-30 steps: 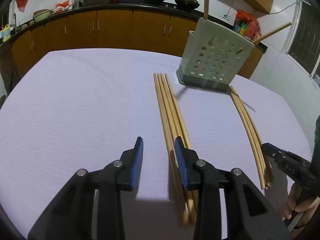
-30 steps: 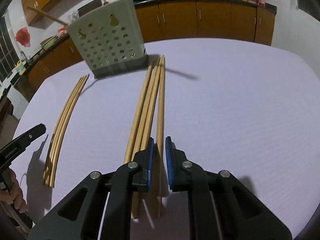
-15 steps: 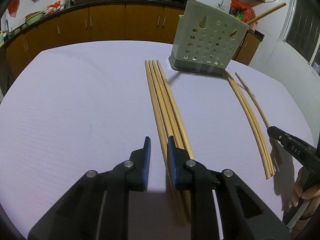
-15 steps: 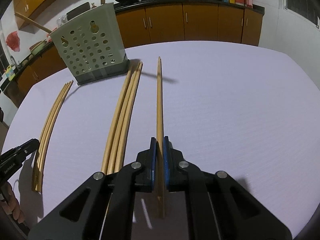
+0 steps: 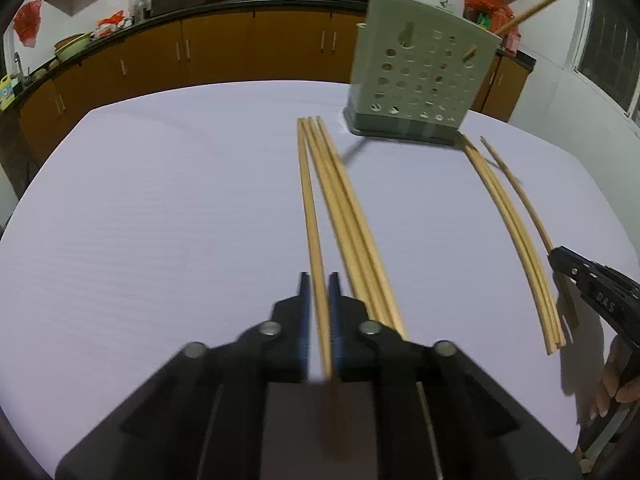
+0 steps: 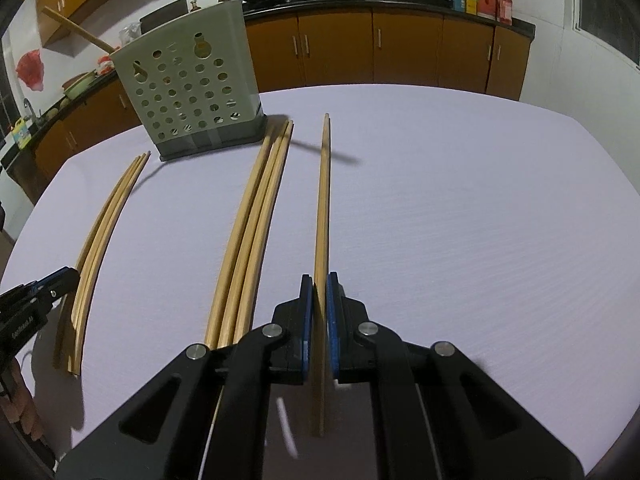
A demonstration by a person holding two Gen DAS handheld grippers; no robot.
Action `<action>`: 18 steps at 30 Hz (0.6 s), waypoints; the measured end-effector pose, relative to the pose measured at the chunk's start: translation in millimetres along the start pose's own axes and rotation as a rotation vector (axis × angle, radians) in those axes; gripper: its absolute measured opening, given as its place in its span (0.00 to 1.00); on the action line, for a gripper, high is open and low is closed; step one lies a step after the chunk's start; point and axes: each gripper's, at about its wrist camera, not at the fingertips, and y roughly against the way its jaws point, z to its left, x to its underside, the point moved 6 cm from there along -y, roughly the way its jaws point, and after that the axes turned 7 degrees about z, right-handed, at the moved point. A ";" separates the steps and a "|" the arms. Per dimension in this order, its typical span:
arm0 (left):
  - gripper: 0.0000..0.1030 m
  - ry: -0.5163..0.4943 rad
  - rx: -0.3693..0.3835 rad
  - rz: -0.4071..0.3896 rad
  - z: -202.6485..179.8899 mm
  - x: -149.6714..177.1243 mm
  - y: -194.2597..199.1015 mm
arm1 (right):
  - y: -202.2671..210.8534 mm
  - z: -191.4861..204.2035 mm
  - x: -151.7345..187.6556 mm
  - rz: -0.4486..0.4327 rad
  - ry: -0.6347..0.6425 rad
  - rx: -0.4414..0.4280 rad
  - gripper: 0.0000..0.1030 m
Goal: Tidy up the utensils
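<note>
Overhead-lit lavender table (image 5: 160, 208), orange cabinets (image 5: 224, 52)

Pale, matt wooden chopsticks (image 6: 248, 236) lie on a counter (image 6: 460, 220) covered in smooth, finely ribbed lilac sheet. The perforated utensil holder (image 6: 192, 92) looks like grey-green matt plastic. Black plastic fingers (image 5: 352, 320) carry ribbed blue pads and shiny metal rivets (image 5: 270, 328).

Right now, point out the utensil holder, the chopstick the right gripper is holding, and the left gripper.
utensil holder (image 6: 192, 88): right wrist view, perforated front wall.
chopstick (image 6: 323, 208): right wrist view, mid-shaft ahead of the fingers.
left gripper (image 5: 319, 296): left wrist view, midway between its fingertips.
</note>
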 end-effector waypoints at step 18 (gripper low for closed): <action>0.09 0.123 -0.009 -0.018 59.8 -14.3 -1.8 | -3.8 -22.3 -9.0 -0.006 -0.048 0.015 0.08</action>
